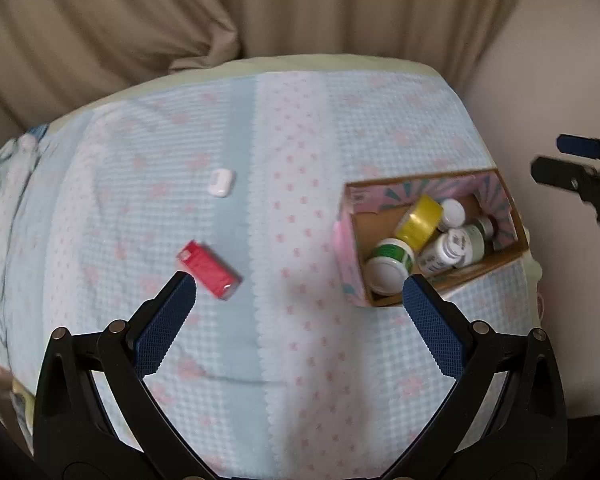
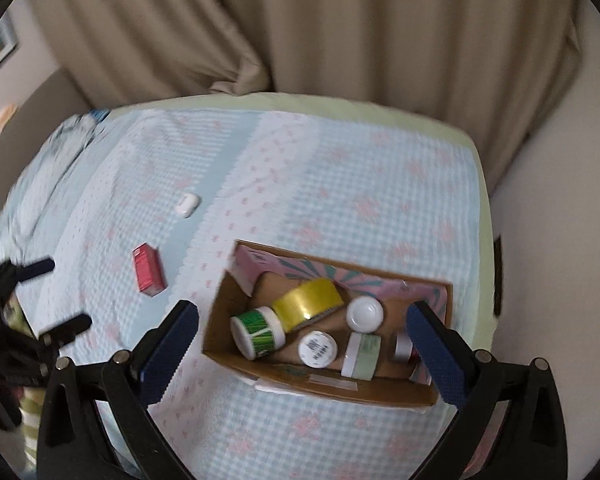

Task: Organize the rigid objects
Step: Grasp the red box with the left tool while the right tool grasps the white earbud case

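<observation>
Two items were left out on the bed (image 1: 300, 360): the red box (image 1: 208, 270) and the white case (image 1: 221, 181). Several jars and a tape roll (image 2: 308, 304) already lay in the cardboard box (image 2: 220, 320). Left gripper (image 1: 300, 292) and right gripper (image 2: 302, 320) both had fingers wide, empty.

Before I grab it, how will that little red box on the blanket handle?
The red box looks like thin card, so probably light and crushable. Its flat faces shouldn't roll, though the soft blanket may let it sink or tilt when pushed.
</observation>
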### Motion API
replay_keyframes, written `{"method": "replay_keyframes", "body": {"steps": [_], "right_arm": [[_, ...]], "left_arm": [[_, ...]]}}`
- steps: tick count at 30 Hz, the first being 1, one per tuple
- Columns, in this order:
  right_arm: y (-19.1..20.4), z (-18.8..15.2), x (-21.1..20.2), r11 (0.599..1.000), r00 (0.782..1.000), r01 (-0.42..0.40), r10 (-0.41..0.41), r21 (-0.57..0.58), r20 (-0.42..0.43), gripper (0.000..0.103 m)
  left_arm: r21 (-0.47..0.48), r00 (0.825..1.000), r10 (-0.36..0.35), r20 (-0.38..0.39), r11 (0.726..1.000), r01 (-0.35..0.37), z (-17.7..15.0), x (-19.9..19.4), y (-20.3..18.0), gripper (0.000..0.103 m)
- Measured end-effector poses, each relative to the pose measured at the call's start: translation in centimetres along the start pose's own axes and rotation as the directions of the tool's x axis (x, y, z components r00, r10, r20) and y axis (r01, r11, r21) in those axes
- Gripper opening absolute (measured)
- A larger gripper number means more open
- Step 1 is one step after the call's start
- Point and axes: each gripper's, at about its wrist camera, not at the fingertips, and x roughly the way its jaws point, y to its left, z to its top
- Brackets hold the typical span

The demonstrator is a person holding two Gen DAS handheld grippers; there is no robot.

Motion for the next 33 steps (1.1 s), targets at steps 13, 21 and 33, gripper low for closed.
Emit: {"method": "replay_keyframes", "body": {"steps": [13,21,33], "right_arm": [[10.2,5.5,0.5,0.980,0.998,-0.041,0.049,-0.193,0.037,0.103],[13.3,9.7,7.0,0.944,0.993,-0.115,0.109,-0.309,-0.037,0.103],[18.1,13.3,23.5,0.821,0.962,-0.247,0.143,-0.515,-0.233,0.103]], "left_arm": [[-0.242,0.998,0.061,0.000,0.968,-0.060,-0.7,-0.8,10.3,0.103],[-0.421,0.990,0.051,-0.131,0.901,-0.102,-1.3,6.3,15.1,0.103],[-0.665,0.977,-0.046,-0.210,0.739,-0.108,-3.0,19.5,17.6,0.101]]}}
